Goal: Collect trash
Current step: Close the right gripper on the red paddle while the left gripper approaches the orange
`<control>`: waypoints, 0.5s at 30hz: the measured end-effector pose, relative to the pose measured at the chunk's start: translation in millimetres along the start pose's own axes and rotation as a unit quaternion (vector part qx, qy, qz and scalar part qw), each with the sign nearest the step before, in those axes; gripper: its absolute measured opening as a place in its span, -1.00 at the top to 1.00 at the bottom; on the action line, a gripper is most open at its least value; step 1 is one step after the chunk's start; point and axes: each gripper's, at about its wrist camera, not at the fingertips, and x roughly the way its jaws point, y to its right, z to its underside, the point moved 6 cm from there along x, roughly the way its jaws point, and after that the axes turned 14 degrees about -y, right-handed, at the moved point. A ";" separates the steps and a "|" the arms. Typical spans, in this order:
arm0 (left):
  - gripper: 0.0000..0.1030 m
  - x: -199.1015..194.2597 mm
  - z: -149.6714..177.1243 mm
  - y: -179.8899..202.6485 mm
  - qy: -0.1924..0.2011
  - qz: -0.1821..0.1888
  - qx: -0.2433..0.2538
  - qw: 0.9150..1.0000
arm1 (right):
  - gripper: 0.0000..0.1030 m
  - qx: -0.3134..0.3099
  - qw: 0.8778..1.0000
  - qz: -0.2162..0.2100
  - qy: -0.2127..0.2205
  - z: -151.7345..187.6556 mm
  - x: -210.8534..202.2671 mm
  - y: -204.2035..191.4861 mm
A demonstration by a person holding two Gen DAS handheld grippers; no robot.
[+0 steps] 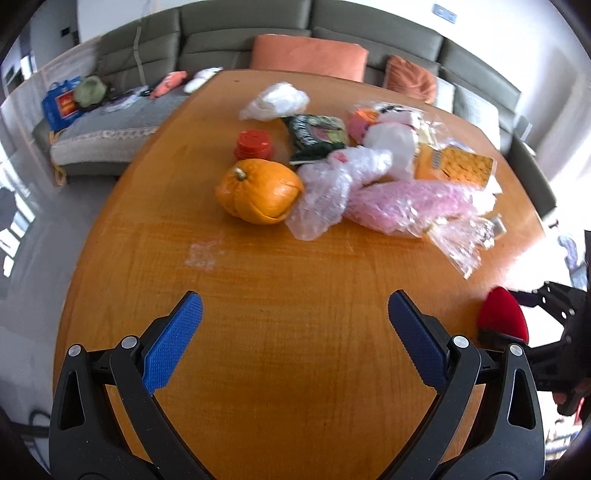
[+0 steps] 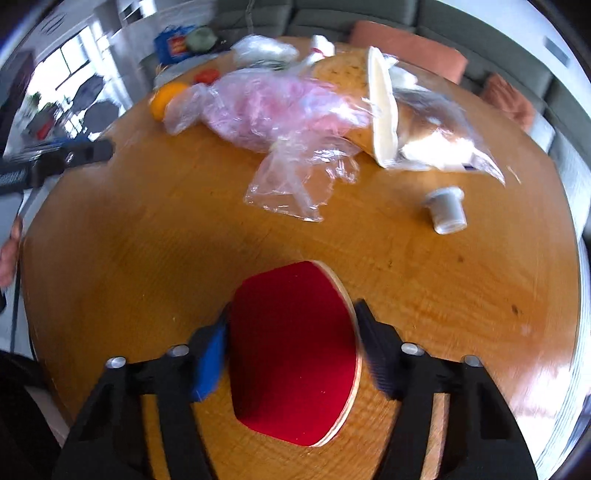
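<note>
Left tongs (image 1: 295, 314) spread wide over bare desk (image 1: 258, 266) near the front edge, nothing between the blue pads (image 1: 173, 343). Right tongs (image 2: 291, 347) straddle a red paddle (image 2: 295, 347), a flat red-faced piece with a pale wood rim; pads sit at its two sides, frame blurred, cannot tell if they press on it. In the left wrist view the paddle's red tip shows at the desk's right edge, beside the left tongs.

Desk is round, orange-brown wood. Behind its far edge, a grey-green sofa (image 1: 221, 33) with two orange cushions (image 1: 308, 55).

Trash heap sits across the far half of the desk, toward the right. Pink plastic bag (image 1: 406, 203) lies crumpled mid-heap, touching a clear plastic bag (image 1: 325, 192) on its left. Orange peel (image 1: 258, 195), domed, rests just beside the clear bag toward the left edge. Dark green wrapper (image 1: 317, 134) lies behind them. Orange printed packet (image 1: 458, 166) lies at the heap's right side. White plastic wad (image 1: 277, 101) sits near the far edge. Red ridged lid (image 1: 253, 146) sits just behind the peel. Small grey cup (image 2: 447, 210) lies tipped on its side toward the right edge, apart from the heap.
</note>
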 end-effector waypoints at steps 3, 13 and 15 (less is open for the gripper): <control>-0.88 -2.2 -5.2 -8.3 0.006 -0.019 -0.028 0.999 | -0.21 0.009 1.000 -0.028 0.005 -0.9 -3.3 4.2; -0.88 6.6 -71.5 -38.0 0.003 -0.040 -0.075 0.996 | -0.20 0.072 0.995 -0.050 0.055 -15.1 -44.4 16.6; -0.83 17.8 -83.1 -40.7 -0.010 -0.036 -0.068 0.997 | -0.20 0.090 0.993 -0.052 0.060 -19.2 -43.8 12.0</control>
